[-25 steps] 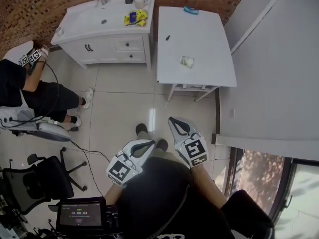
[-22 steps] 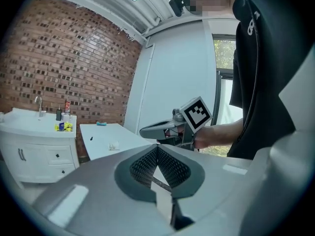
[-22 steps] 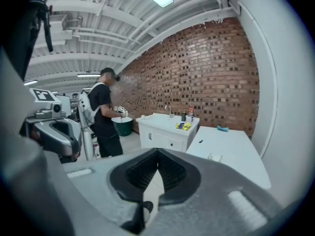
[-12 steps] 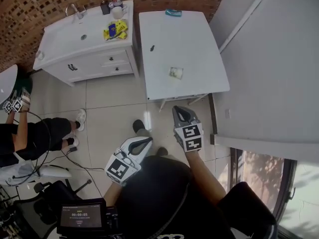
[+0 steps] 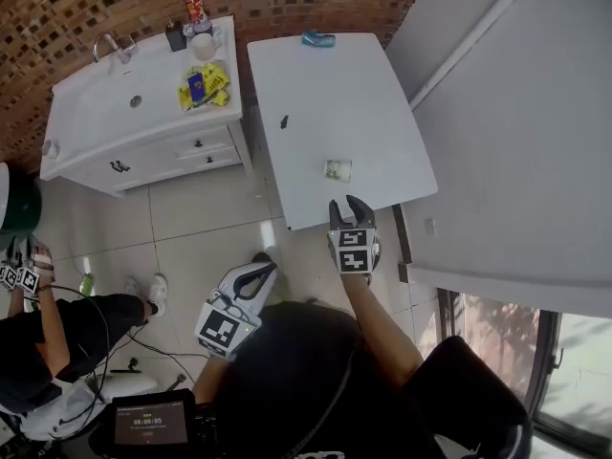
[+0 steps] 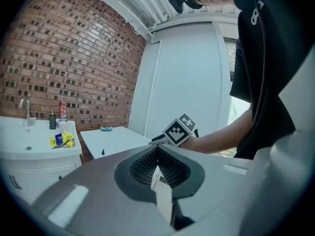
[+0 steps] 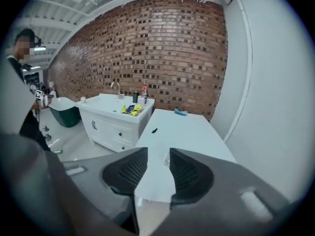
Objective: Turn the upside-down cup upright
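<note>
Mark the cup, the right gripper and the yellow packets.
cup [image 5: 337, 169], head view, middle of its body.
right gripper [image 5: 344, 203], head view, midway between fingertips; jaws opening, nothing between them.
yellow packets [image 5: 203, 85], head view, middle of the pile.

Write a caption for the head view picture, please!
The right tongs, opening and empty, hover at the white table edge, just short of the small clear cup.

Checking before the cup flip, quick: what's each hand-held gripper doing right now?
Left hand-held gripper: closed, empty.
Right hand-held gripper: jaws apart and opening, nothing between them.
</note>
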`<state>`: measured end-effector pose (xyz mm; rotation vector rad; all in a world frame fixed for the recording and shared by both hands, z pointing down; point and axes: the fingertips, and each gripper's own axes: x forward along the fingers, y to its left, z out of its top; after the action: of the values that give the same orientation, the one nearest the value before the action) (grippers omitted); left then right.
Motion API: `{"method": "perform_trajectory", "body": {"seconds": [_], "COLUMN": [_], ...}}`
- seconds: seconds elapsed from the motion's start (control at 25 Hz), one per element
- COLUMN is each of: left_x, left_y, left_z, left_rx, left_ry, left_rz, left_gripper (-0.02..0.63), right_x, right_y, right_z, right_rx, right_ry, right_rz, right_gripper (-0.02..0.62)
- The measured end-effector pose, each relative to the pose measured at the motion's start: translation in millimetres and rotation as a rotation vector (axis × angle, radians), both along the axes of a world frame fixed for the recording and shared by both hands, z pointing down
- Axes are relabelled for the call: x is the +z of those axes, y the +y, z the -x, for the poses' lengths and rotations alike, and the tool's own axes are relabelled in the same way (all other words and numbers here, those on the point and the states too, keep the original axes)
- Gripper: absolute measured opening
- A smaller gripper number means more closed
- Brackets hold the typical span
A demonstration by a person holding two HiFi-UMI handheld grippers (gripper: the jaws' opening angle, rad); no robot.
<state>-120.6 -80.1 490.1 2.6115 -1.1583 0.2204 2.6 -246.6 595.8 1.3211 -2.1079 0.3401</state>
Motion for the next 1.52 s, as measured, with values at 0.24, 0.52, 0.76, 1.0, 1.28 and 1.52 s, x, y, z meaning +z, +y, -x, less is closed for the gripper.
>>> {"method": "perform_trajectory", "body": {"seconds": [0.24, 0.52, 0.76, 1.0, 1.28, 1.52], "left_x": [1, 7, 6, 0, 3, -1], "left_y": [-39, -75, -106, -120, -136, -152], "left_z": [33, 38, 18, 6, 6, 15], "left_rx": [0.06, 0.096, 0.126, 0.119, 0.138, 0.076], "left_ry": [0.024, 0.034, 0.051, 0.036, -0.01, -0.017], "left_rz": [0.006, 0.013, 0.04, 0.091, 0.113, 0.139], "left_gripper": [0.015, 0.015, 0.015, 0.015, 0.017, 0.015], "right_x": [25, 80, 123, 155, 175, 194], "right_y": [-45, -73, -101, -123, -145, -142], "right_z": [-3, -9, -10, -12, -17, -30], "right_rx": [0.192, 0.28, 0.301, 0.308, 0.268, 0.327], "right_ry": [0.095, 0.174, 0.203, 0.274, 0.38, 0.359], "right_rz": [-0.014, 0.073, 0.128, 0.181, 0.19, 0.251], "right_gripper": [0.273, 0.325, 0.347, 0.371, 0.408, 0.408]}}
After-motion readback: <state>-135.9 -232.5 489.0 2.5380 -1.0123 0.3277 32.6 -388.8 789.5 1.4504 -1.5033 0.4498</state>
